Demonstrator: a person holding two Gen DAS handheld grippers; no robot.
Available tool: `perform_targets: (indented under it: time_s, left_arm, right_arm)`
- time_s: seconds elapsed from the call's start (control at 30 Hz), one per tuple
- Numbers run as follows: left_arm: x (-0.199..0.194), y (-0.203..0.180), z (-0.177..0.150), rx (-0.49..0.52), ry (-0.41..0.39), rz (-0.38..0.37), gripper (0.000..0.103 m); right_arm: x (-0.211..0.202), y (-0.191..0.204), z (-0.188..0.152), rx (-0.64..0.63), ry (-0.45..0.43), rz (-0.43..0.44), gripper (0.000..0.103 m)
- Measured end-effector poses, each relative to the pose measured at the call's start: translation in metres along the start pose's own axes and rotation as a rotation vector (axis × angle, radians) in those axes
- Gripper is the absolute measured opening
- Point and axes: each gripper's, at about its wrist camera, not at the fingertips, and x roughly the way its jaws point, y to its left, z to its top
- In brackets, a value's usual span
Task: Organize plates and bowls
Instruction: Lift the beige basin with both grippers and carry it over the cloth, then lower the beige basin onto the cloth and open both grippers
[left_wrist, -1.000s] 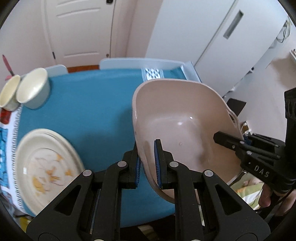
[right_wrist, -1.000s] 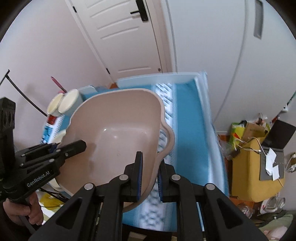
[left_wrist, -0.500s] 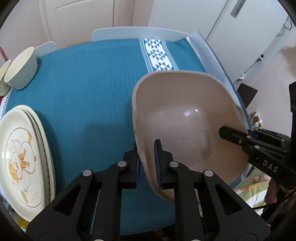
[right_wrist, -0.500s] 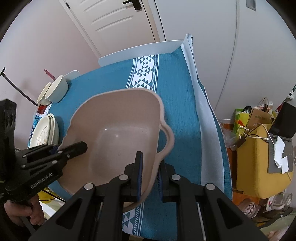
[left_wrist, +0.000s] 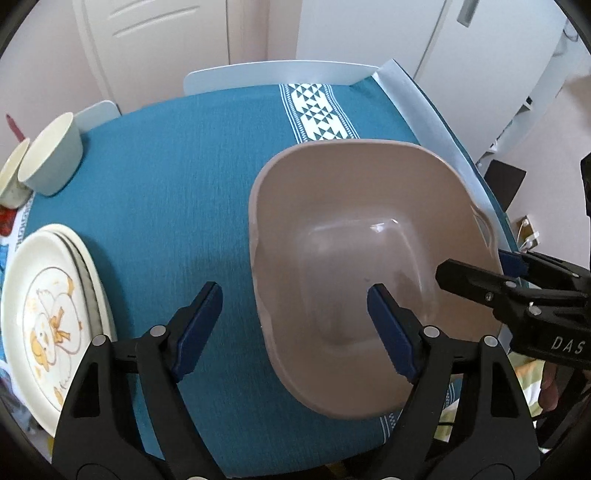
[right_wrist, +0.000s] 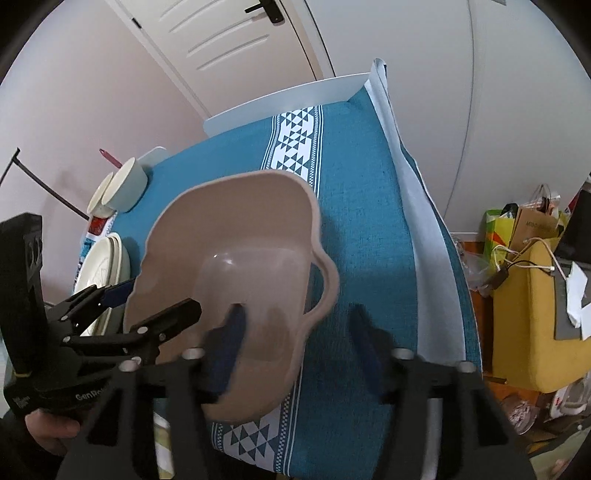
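A beige plastic basin (left_wrist: 354, 258) rests on the blue tablecloth (left_wrist: 166, 206); it also shows in the right wrist view (right_wrist: 240, 266). My left gripper (left_wrist: 295, 332) is open, its jaws spread either side of the basin's left rim. My right gripper (right_wrist: 295, 347) is open too, straddling the basin's right handle. A stack of cream plates (left_wrist: 48, 317) with a duck print lies at the left table edge. Two pale bowls (left_wrist: 51, 158) stand at the far left corner.
A white door and white cupboards stand behind the table. A yellow box (right_wrist: 532, 317) with bags and cables sits on the floor to the right. The table's right edge (right_wrist: 424, 236) has a white cloth border.
Both grippers were shut on the basin's rims and carried it down onto the table. Now both have opened and let it go.
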Motion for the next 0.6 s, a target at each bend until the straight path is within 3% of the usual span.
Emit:
perform_targets:
  time_s: [0.23, 0.37, 0.47, 0.53, 0.6]
  left_arm:
    - [-0.024, 0.009, -0.001, -0.005, -0.035, 0.005, 0.080]
    - [-0.068, 0.021, 0.002, -0.026, -0.096, 0.019, 0.080]
    - [-0.111, 0.033, 0.008, -0.049, -0.176, 0.045, 0.080]
    - [-0.133, 0.040, 0.010, -0.061, -0.219, 0.078, 0.086]
    - [-0.156, 0.050, 0.014, -0.079, -0.276, 0.117, 0.102]
  right_arm:
    - [-0.029, 0.002, 0.008, -0.001, -0.042, -0.034, 0.055]
    - [-0.063, 0.024, 0.020, -0.056, -0.084, -0.044, 0.055]
    - [-0.087, 0.046, 0.032, -0.090, -0.129, 0.003, 0.055]
    - [-0.099, 0.063, 0.042, -0.124, -0.163, 0.042, 0.057]
    - [-0.107, 0.082, 0.052, -0.163, -0.189, 0.085, 0.073]
